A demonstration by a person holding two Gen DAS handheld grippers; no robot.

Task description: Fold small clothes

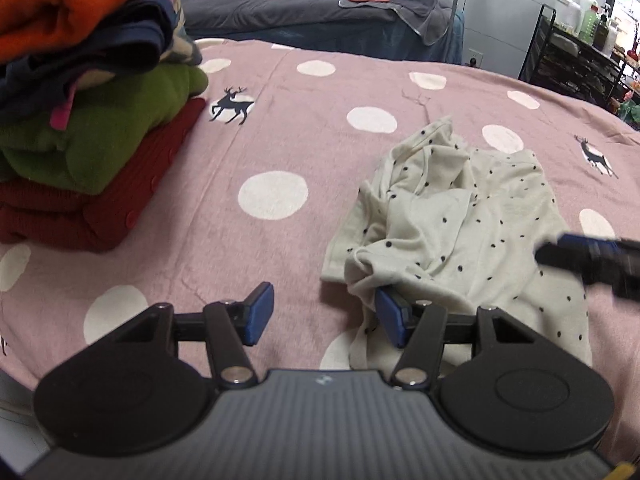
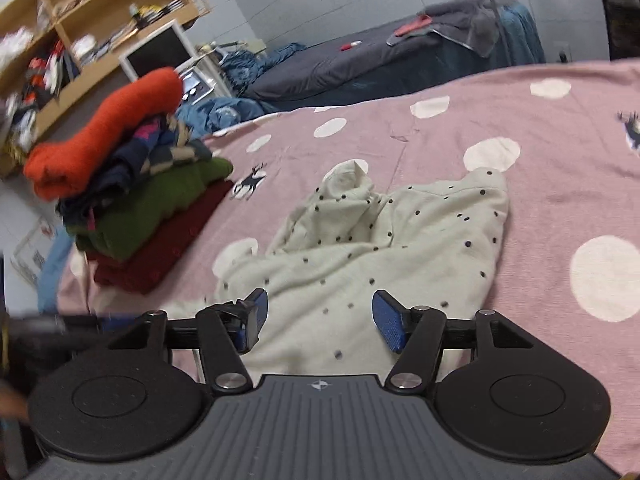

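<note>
A crumpled cream garment with small black dots [image 1: 460, 224] lies on the pink spotted bedsheet [image 1: 280, 140]. My left gripper [image 1: 324, 316] is open at the garment's near left edge; its right finger touches the cloth. My right gripper shows blurred at the right edge of the left wrist view [image 1: 592, 256], over the garment's right side. In the right wrist view the garment [image 2: 380, 248] lies spread just ahead and my right gripper [image 2: 320, 320] is open above its near part, holding nothing.
A stack of folded clothes [image 1: 92, 120], red, green, navy and orange, stands at the left on the bed; it also shows in the right wrist view [image 2: 136, 200]. A grey bed [image 1: 320, 16] lies behind, a black rack [image 1: 580, 52] at right, wooden shelves [image 2: 80, 32] at far left.
</note>
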